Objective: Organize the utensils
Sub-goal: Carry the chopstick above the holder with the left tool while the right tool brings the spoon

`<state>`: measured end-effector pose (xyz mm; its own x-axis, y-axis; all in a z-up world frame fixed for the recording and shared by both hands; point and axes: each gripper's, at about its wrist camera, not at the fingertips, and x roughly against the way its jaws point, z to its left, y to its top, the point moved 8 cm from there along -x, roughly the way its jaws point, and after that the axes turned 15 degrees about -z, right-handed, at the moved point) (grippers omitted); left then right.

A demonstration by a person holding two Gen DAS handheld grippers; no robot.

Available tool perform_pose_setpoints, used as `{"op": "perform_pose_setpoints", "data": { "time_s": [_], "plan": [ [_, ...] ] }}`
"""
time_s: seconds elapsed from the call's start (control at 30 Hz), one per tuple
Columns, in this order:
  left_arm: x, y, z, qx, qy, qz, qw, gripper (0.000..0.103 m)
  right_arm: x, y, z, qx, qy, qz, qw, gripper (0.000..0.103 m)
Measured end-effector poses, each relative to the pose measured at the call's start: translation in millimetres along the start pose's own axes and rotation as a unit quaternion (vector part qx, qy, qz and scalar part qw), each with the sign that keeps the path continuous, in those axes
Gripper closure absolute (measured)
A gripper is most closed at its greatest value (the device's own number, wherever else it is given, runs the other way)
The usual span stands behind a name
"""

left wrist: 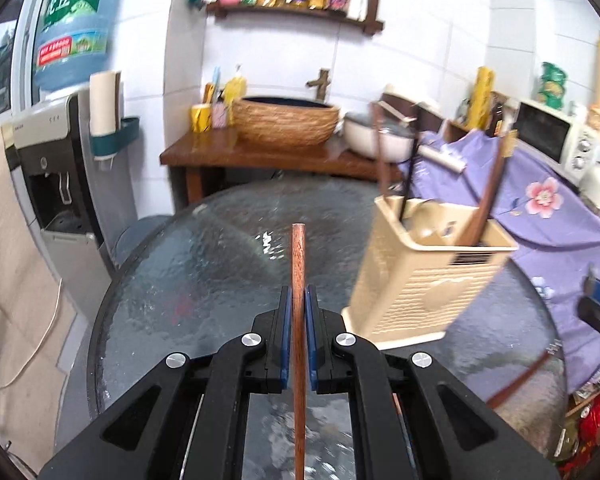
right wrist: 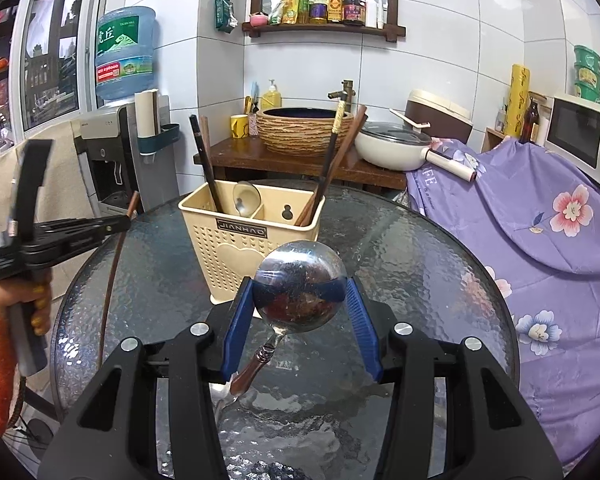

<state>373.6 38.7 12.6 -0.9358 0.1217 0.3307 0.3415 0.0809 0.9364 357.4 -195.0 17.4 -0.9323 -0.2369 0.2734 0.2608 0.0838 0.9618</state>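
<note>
So right now I've got both tongs loaded: the left gripper (left wrist: 299, 300) is clamped tight on a wooden chopstick (left wrist: 298, 264), which runs straight out between the blue pads, and the right gripper (right wrist: 299, 296) is pinching a steel spoon (right wrist: 300, 286) by its bowl, handle dangling down and back toward me. The target, the cream utensil holder (right wrist: 252, 240), sits on the round glass table (right wrist: 420, 264) toward the far side, and it already has dark chopsticks plus a spoon in its left compartment and brown chopsticks leaning in the right one. My read is the chopstick goes in first, and the trick is tipping it near vertical above the right compartment before letting go, so it drops beside the others instead of skating off the rim. The sticks already in there fan outward, so I'd come in from above, not from the side, or I'll knock them. The left wrist view is pretty blurry, so I can't tell exactly how close the tip is to the holder. Room-wise there's plenty of bare glass in front of and left of the holder, the purple floral cloth (right wrist: 540, 220) crowds the right edge, and the two grippers are well apart.
</note>
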Motion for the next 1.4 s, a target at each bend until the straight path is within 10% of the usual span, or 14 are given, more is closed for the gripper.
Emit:
{"op": "perform_pose_setpoints", "data": {
  "time_s": [1.07, 1.4],
  "plan": [
    [81, 35, -60, -0.017, -0.070, -0.077, 0.9944, 0.096, 25, 27, 14, 0.036, -0.004, -0.027, 0.999, 0.055],
    [62, 118, -71, 0.008, -0.065, -0.115, 0.9912, 0.096, 2, 92, 10, 0.069, -0.026, -0.061, 0.995, 0.055]
  ]
}}
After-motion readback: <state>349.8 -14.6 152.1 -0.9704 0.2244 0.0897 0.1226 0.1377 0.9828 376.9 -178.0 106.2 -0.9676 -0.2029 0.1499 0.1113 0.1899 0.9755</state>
